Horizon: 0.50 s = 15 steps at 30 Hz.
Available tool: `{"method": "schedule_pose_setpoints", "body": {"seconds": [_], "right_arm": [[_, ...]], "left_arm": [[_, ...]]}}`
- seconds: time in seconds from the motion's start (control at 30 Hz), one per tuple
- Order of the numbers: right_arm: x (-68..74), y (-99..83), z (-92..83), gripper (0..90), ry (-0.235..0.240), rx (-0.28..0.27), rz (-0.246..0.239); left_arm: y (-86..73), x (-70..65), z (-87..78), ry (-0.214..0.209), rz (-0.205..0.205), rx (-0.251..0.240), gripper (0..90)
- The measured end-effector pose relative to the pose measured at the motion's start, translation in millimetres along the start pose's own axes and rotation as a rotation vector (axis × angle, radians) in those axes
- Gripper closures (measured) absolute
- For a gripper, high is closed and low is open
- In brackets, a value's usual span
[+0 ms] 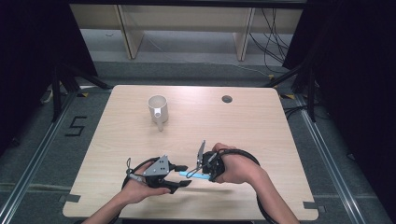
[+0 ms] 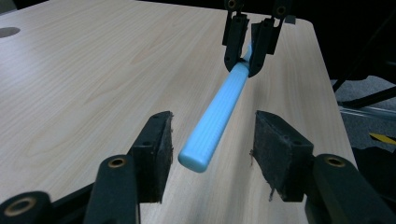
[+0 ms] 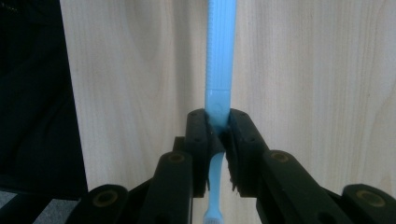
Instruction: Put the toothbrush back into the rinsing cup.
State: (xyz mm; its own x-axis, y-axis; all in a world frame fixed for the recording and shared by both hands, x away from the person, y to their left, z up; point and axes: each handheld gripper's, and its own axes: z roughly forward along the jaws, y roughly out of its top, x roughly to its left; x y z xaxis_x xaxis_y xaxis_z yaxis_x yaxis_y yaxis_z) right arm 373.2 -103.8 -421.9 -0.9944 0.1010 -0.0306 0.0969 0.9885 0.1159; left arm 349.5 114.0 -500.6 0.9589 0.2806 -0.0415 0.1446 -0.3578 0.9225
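A light blue toothbrush [image 1: 190, 174] hangs level just above the table's near edge, between my two grippers. My right gripper [image 1: 205, 173] is shut on it; in the right gripper view the jaws [image 3: 218, 126] pinch the thin neck, the ribbed handle [image 3: 220, 56] points away and the bristle head [image 3: 212, 217] sits at the bottom. My left gripper [image 1: 186, 176] faces it from the left. In the left gripper view the handle end [image 2: 219, 109] lies between its pads [image 2: 156, 154], with a gap on each side. The right gripper [image 2: 246, 56] holds the far end there.
A white mug [image 1: 158, 109] stands upright at the back left of the wooden table [image 1: 243, 130], its handle toward me. A round cable hole [image 1: 227, 99] sits near the far edge. Dark curtains and tripod legs flank the table.
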Motion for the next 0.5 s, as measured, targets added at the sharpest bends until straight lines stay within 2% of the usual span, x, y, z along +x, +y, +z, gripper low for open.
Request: {"method": "schedule_pose_setpoints", "body": {"seconds": [0.13, 0.17, 0.2, 0.33, 0.5], "right_arm": [[-0.7, 2.4, -0.3, 79.8, -0.002, -0.014, -0.035], [1.2, 2.3, -0.7, 79.8, -0.002, -0.006, -0.005], [-1.0, 2.9, 0.0, 79.7, -0.005, -0.014, -0.043], [0.4, 3.9, -0.4, 79.7, -0.003, -0.011, -0.030], [0.5, 4.8, -0.3, 79.7, -0.004, -0.013, -0.047]], "left_arm": [[-0.1, 1.2, 0.9, -0.003, 0.005, -0.014, 51.9], [0.3, 0.0, 0.5, 0.002, -0.002, -0.014, 53.3], [0.4, -0.3, 0.8, -0.001, -0.003, -0.019, 54.6], [0.3, 0.2, 0.9, -0.007, -0.004, -0.028, 58.6], [-1.0, 3.0, -0.3, -0.021, -0.010, -0.042, 64.1]]}}
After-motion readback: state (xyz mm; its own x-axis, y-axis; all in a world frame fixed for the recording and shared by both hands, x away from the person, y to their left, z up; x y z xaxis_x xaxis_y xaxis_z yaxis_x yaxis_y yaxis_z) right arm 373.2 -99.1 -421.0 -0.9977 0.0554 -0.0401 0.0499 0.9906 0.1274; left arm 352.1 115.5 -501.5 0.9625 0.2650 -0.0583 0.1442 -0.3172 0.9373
